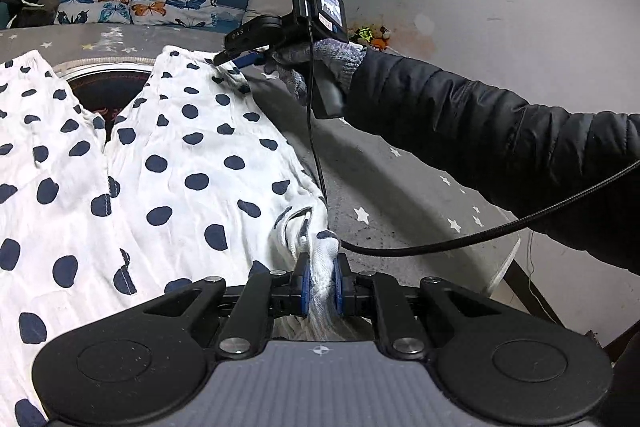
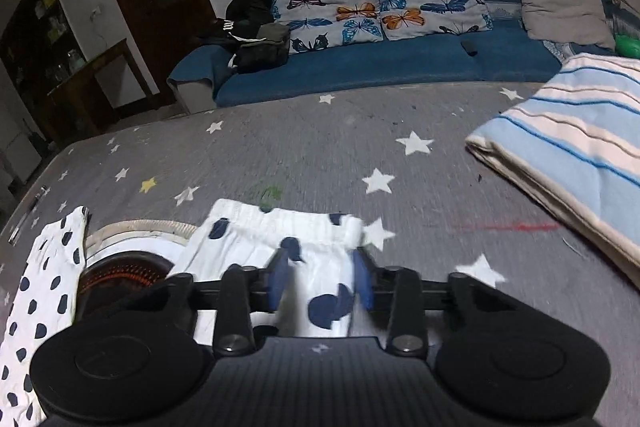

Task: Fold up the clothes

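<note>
White garment: a dotted garment (image 1: 180, 155), white with navy spots, is lying spread on the grey star cover (image 2: 320, 147), its two legs reaching toward the cover's far edge.
Left gripper: the left gripper (image 1: 320, 287) is clamping a bunched corner of the dotted garment at the end nearest the camera, with the blue pads pressing the twisted cloth from both sides and only a narrow gap between them.
Right gripper: the right gripper (image 1: 224, 61) is sitting at the far hem of the right-hand leg, and in the left wrist view its tips are pinching that hem almost closed; its own view is blurred, with cloth rising between the pads.
Hand: a gloved hand (image 1: 320, 63) is gripping the right gripper's handle, and a dark padded sleeve (image 1: 480, 127) is stretching across the cover's right side.
Cable: a black cable (image 1: 440, 247) is hanging from the right gripper and trailing over the cover just beside the clamped corner.
Between the legs: a dark round object (image 1: 108, 87) is showing in the gap; what it is cannot be told.
Striped blanket: a folded striped blanket (image 2: 572, 155) is lying by the cover's far right corner, well apart from the garment.
Background: a blue sofa (image 2: 380, 67) is standing beyond the far edge, carrying butterfly pillows (image 2: 380, 3).
</note>
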Tool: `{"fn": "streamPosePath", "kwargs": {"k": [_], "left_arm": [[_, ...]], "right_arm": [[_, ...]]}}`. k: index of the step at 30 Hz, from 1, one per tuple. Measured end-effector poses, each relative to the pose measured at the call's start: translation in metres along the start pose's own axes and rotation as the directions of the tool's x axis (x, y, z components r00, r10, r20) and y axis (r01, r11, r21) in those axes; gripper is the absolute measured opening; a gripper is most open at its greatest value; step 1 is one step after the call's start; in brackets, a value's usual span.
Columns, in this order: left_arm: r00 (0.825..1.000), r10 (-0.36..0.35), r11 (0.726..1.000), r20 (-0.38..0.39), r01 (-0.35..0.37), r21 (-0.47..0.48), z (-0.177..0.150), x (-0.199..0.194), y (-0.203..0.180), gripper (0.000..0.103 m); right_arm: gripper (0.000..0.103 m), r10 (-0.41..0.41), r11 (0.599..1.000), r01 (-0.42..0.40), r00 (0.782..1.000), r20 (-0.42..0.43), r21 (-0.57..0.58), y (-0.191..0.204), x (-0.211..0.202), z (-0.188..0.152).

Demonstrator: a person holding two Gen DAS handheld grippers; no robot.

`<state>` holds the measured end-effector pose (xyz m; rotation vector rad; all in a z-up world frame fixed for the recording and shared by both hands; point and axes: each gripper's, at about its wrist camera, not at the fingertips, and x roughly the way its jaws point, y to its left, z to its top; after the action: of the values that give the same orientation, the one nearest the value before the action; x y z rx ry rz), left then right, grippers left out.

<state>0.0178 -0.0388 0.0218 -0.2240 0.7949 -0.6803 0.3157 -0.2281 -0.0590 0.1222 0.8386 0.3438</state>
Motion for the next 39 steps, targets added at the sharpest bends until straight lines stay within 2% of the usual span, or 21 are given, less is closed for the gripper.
{"fn": "streamPosePath", "kwargs": {"k": [1,4,14,22,31,39], "left_arm": [[1.0,-0.001,1.0,0.001,0.001,-0.002,0.0,0.0,0.0,0.013],[1.0,-0.002,1.0,0.005,0.002,-0.01,-0.001,-0.002,-0.001,0.013],[0.999,-0.003,1.0,0.049,0.004,-0.02,-0.001,-0.02,0.0,0.012],[0.991,-0.027,0.998,0.132,0.035,-0.059,-0.011,-0.056,0.004,0.01],[0.969,-0.015,0.987,0.248,0.055,-0.153,-0.034,-0.108,0.025,0.009],[0.948,0.002,0.966,0.318,0.081,-0.246,-0.06,-0.148,0.054,0.009]], "right_arm": [[0.006,-0.012,1.0,0.012,1.0,-0.003,0.004,0.0,0.001,0.0],[0.003,-0.025,1.0,0.024,1.0,0.008,0.005,-0.005,-0.003,0.005],[0.002,-0.074,0.997,0.072,0.994,0.078,0.022,-0.01,-0.033,0.02],[0.002,-0.087,0.996,0.089,0.987,0.136,-0.007,0.016,-0.07,0.039],[0.002,-0.081,0.992,0.097,0.98,0.183,-0.079,0.101,-0.087,0.065],[0.002,-0.052,0.981,0.082,0.985,0.165,-0.176,0.205,-0.058,0.073]]}}
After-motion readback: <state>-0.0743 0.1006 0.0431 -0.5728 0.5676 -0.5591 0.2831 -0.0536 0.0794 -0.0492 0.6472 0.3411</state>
